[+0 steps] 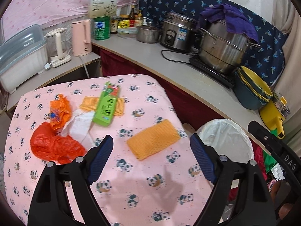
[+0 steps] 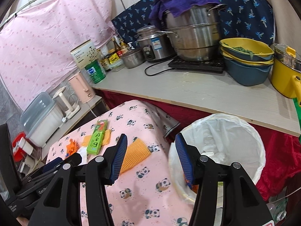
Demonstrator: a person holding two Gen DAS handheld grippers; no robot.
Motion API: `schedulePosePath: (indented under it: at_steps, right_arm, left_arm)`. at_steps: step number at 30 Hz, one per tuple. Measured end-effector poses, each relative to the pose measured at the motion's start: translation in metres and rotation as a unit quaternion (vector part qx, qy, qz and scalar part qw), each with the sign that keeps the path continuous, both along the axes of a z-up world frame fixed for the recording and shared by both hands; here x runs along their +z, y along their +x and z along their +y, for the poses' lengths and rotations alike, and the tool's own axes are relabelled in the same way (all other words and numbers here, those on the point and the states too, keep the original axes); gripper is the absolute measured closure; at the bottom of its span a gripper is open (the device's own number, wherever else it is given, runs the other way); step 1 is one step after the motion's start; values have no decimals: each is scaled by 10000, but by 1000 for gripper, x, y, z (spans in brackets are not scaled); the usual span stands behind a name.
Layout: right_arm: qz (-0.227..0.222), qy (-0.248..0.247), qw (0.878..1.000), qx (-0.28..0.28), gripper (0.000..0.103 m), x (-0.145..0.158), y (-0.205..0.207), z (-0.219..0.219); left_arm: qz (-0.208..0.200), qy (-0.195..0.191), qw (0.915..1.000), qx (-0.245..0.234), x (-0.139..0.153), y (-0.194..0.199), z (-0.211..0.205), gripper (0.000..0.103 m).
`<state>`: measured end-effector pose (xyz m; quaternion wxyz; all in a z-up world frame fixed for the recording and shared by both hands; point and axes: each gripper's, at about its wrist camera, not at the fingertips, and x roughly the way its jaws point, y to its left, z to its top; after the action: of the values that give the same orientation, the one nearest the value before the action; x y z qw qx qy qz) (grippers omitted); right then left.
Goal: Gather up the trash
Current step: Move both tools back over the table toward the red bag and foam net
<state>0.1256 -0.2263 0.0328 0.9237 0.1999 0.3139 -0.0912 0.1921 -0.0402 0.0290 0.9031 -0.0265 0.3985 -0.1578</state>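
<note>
Cramped kitchen corner, pink panda-print cloth over table (image 1: 143, 194). Trash on it: orange foam-net sleeve (image 1: 153, 141) nearest, green cardboard box (image 1: 107, 104) on second net, white tissue (image 1: 80, 126), crumpled orange-red plastic bags (image 1: 54, 146) at left. White-lined bin (image 2: 242, 131) just beside table edge. Left gripper (image 1: 151, 159) fingers wide apart, empty, above foam sleeve. Right gripper (image 2: 150, 160) fingers apart, empty, by bin rim. Step, judged: reaching for next piece; next calls for lowering, closing on sleeve. Box lettering unreadable; "DAS" on right gripper.

The bench (image 1: 143, 188), under a panda cloth, carries two foam nets (image 1: 153, 141), a green box (image 1: 107, 106), tissue (image 1: 80, 127) and orange bags (image 1: 54, 146).
</note>
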Motion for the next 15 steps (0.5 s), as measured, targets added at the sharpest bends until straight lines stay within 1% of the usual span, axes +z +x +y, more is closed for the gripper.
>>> schedulePosePath:
  at_steps: [6,10,15]
  right_arm:
    - [97,-33,9996,266,51,-6,13,29]
    - [220,-2,9989,423,51,-16,21,46]
    - [393,-2,9973,620,51,-30,34,69]
  left_arm:
    - [66,79,9990,440,-9,7,41,23]
    - [159,256,9965,785,-17,12,67,23]
    - [254,367,9925,1135,-29,18,96,23]
